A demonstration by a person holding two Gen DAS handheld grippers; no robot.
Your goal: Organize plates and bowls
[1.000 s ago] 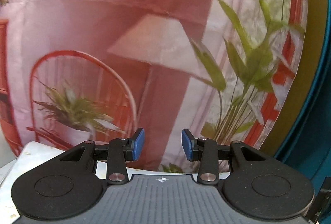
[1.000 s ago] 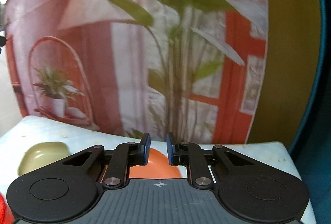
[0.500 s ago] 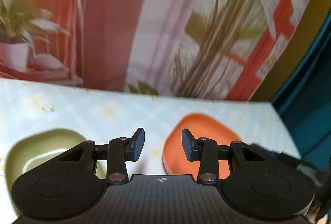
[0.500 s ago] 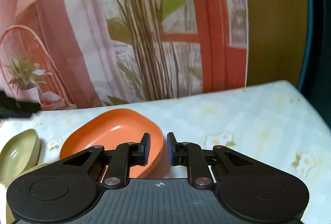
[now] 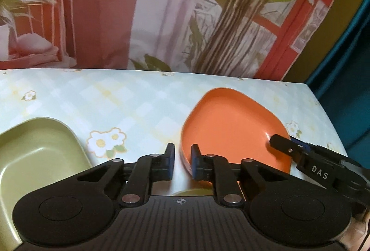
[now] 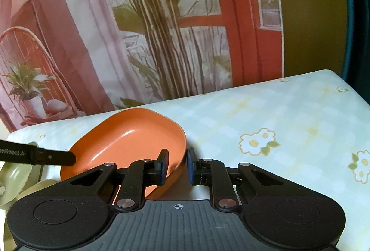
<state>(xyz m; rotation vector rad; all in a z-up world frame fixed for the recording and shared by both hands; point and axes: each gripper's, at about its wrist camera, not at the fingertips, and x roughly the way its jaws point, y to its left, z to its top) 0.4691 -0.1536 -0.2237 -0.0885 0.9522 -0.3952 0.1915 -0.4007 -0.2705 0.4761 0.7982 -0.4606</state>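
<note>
Since a second ago both cameras have tipped down from the printed curtain to the tabletop, and half a second ago the left jaws stood wider than they do now. The left gripper hangs low over the flowered tablecloth with its jaws a little apart and nothing between them; its right pad sits just at the near-left rim of the orange bowl, whether touching cannot be told. The right gripper has its jaws slightly spread astride the near-right rim of the same orange bowl — one pad inside the wall, the other outside — and it is not clear that either pad presses on the rim.

The orange bowl rests on the cloth toward the right end of the table, rounded-square in shape, with nothing inside it. A green bowl of like shape sits well to its left, also holding nothing; in the right wrist view a green bowl shows only at the far left edge, partly behind the other gripper's dark finger. A sliver of another green piece peeks out just under the left gripper's body, too hidden to name.

In the left wrist view the right gripper's tip reaches over the orange bowl's near-right edge. Behind the table hangs the curtain printed with plants and red frames
</note>
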